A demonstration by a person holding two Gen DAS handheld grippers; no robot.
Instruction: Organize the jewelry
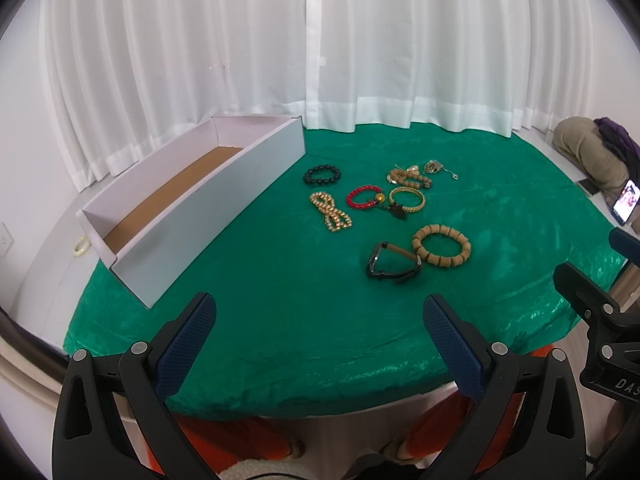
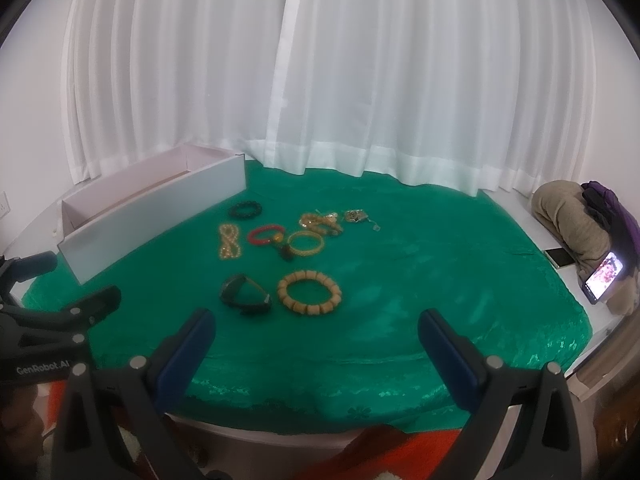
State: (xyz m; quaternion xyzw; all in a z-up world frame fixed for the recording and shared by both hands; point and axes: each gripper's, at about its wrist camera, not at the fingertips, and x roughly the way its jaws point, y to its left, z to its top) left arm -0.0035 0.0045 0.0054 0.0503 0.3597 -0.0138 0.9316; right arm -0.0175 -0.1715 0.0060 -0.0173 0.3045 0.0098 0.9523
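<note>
White pleated curtains (image 1: 240, 52) are seen hanging behind a table covered by a glossy, crinkled green cloth (image 1: 280, 300). A long white rectangular box (image 1: 208, 204) with an open top and a brown cardboard floor is set along the left edge of the cloth. A crumpled beige and purple fabric bundle (image 2: 576, 224) is shown at the far right, with a lit phone (image 2: 604, 282) leaned against it.

The left tool (image 1: 319, 312) and the right tool (image 2: 316, 326) are each held over the near edge of the cloth with their blue textured pads spread apart and nothing between them.

The jewelry is laid on the cloth to the right of the box, none of it inside. A tan bracelet of chunky wooden cylinder beads (image 1: 441, 245) is placed nearest, just beside a black wristband with a tan strap (image 1: 394, 263). Farther back are shown a woven gold bangle (image 1: 407, 199), a red bead bracelet with a yellow bead (image 1: 365, 196), a twisted strand of gold beads (image 1: 330, 212), a glossy black bead bracelet (image 1: 322, 174), a tangle of tan beads (image 1: 406, 176) and a small metallic trinket on a chain (image 1: 436, 168). A pale ring (image 1: 82, 245) is seen off the cloth, left of the box.
</note>
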